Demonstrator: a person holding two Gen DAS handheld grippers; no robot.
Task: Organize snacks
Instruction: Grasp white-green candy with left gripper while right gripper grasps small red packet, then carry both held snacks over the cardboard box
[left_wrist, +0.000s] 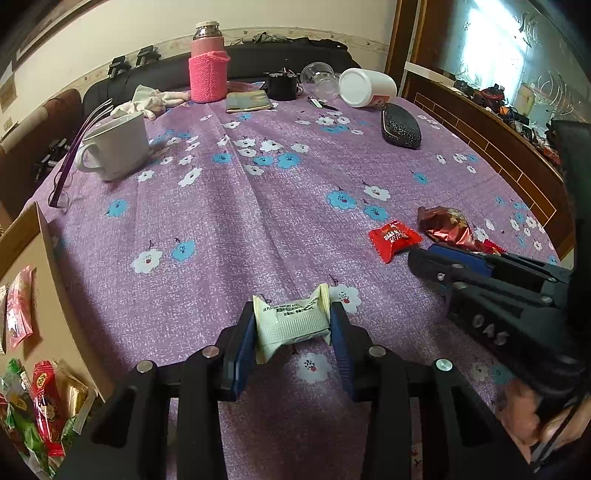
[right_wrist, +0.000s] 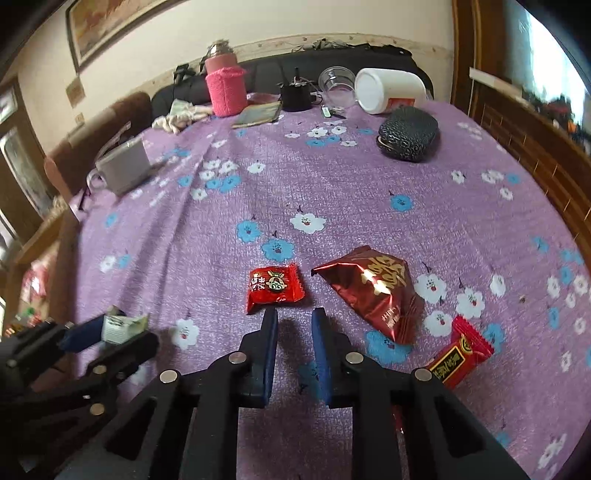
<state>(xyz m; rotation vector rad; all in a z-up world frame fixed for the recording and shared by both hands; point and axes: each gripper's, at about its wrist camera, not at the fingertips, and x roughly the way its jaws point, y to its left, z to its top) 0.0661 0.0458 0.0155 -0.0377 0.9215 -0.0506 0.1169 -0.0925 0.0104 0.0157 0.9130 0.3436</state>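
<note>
My left gripper (left_wrist: 293, 310) is shut on a cream snack packet (left_wrist: 291, 325), pinched between its blue pads just above the purple floral cloth (left_wrist: 236, 229). The same grip appears at the left of the right wrist view, with the left gripper (right_wrist: 114, 334) round the cream packet (right_wrist: 120, 325). My right gripper (right_wrist: 294, 314) is shut with nothing between its fingers. It hovers just below a small red packet (right_wrist: 275, 286) and left of a dark red foil bag (right_wrist: 373, 291). A red packet with a black label (right_wrist: 461, 354) lies to its right. From the left wrist view the right gripper (left_wrist: 424, 254) sits beside the small red packet (left_wrist: 394, 236).
A cardboard box (left_wrist: 22, 243) holding several wrapped snacks (left_wrist: 44, 402) stands at the left edge. Further back are a white mug (left_wrist: 118, 147), purple glasses (left_wrist: 70, 162), a pink bottle (left_wrist: 208, 70), a tipped white jar (left_wrist: 365, 88) and a black case (left_wrist: 400, 127). Wooden panelling (left_wrist: 498, 147) borders the right.
</note>
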